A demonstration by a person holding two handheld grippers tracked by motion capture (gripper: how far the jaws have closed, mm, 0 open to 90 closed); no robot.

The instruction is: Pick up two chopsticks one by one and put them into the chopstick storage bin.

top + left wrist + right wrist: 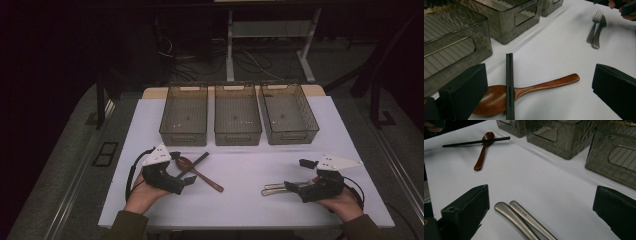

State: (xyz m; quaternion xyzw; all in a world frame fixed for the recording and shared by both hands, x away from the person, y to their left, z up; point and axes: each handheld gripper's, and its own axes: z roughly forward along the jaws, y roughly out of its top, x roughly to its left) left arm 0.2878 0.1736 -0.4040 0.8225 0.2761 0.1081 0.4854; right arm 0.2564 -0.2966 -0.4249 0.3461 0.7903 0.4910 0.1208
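A brown wooden spoon (202,175) lies on the white table (240,207) with a pair of black chopsticks (200,159) laid across its bowl. My left gripper (183,168) stands open right beside them; in the left gripper view the spoon (536,87) and chopsticks (509,75) lie between and just ahead of its wide jaws (540,75). A metal fork and knife (274,188) lie side by side at the right. My right gripper (298,174) is open at their handle ends (524,220), touching nothing.
Three empty smoky plastic bins stand in a row at the back: left (183,137), middle (238,137), right (295,136). The person's hands rest near the table's front edge. Beyond the table lie dark floor, cables and desk legs.
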